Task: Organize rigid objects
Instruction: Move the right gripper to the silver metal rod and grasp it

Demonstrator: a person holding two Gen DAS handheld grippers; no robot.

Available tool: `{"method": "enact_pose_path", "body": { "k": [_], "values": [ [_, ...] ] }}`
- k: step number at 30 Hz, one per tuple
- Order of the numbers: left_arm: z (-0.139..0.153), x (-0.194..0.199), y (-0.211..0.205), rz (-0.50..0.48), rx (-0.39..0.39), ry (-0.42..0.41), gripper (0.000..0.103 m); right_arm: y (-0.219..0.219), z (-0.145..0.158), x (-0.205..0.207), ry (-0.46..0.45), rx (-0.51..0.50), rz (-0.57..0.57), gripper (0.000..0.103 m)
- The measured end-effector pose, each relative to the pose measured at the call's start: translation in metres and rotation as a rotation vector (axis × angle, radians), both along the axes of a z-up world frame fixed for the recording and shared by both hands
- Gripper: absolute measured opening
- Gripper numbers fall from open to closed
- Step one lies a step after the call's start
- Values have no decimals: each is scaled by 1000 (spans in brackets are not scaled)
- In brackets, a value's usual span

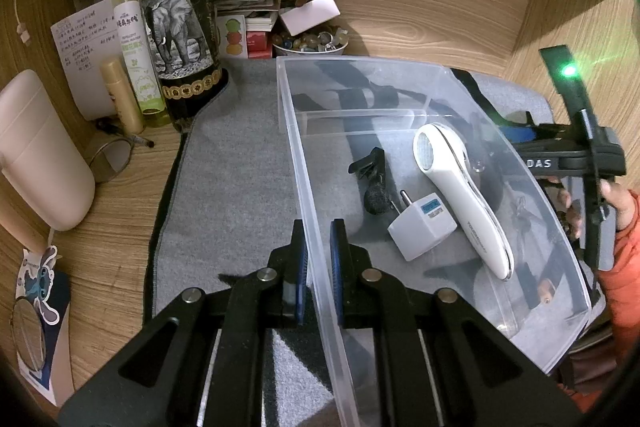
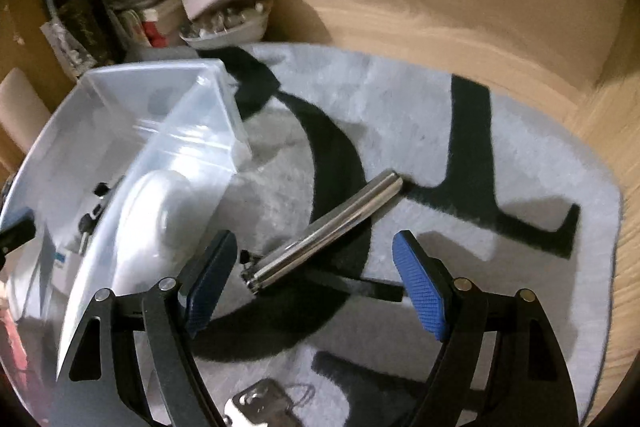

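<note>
Left hand-held gripper (image 1: 319,267) is clenched on the near wall of the clear bin (image 1: 520,163), steadying it; right hand-held gripper (image 2: 312,283) is spread wide, empty, over the metal cylinder (image 2: 324,231) on the grey mat (image 2: 520,163), just right of bin. Step looks like pick-up approach; next needs pads either side of cyl., then squeeze.

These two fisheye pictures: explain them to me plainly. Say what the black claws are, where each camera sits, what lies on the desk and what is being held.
The black claws are hand-held two-finger grippers, one in each of a person's hands, each carrying a camera that looks along its fingers.

The left camera shows the left gripper pinching the wall of a clear plastic bin. Inside lie a white handheld device, a white plug adapter and a small black clip.

The right camera shows the right gripper open and holding nothing, above a metal cylinder lying on the grey mat beside the bin. A set of keys lies nearer the camera.

A dark bottle and other clutter stand behind.
</note>
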State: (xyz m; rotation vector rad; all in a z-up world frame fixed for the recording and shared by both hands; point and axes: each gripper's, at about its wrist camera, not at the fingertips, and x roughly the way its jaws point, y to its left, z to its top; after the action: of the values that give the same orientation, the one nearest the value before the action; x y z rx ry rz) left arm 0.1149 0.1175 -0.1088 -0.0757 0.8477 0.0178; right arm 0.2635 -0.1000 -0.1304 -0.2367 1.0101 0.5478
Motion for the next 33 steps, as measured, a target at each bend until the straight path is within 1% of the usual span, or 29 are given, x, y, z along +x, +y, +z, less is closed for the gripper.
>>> {"method": "enact_pose_path", "body": {
  "k": [1,3,5,7,10,13,19,23,24,26,28,29,33],
  "values": [
    [0,1,0,0,1,0,10,1,-2,0,10,-3,12,67],
    [0,0,0,-1,0,0,10,1,-2,-3,-3,-18,30,61],
    [0,1,0,-1,1,0,10,1,-2,-6,-3,-26,40,52],
    [0,0,0,-1,1,-1,10,-2,-1,-8,-5,-35,44,39],
    [0,0,0,0,0,0,10,-11,2,-9,11,-23,44,26],
    [0,0,0,0,1,-1,10,-21,3,-9,12,-22,36,19],
    [0,1,0,0,2,0,10,-37,4,-18,7,-34,55,18],
    [-1,0,0,1,2,0,10,-43,7,-26,22,-50,70,18],
    [-1,0,0,1,1,0,10,-43,8,-26,25,-51,68,19],
    [-1,1,0,2,1,0,10,-43,9,-25,28,-51,63,25],
    [-1,1,0,2,1,0,10,-38,8,-21,12,-58,51,39],
    [-1,0,0,0,1,0,10,-37,7,-19,6,-60,45,42],
    [-1,0,1,0,1,0,10,-28,0,-11,-13,-63,35,42]
  ]
}}
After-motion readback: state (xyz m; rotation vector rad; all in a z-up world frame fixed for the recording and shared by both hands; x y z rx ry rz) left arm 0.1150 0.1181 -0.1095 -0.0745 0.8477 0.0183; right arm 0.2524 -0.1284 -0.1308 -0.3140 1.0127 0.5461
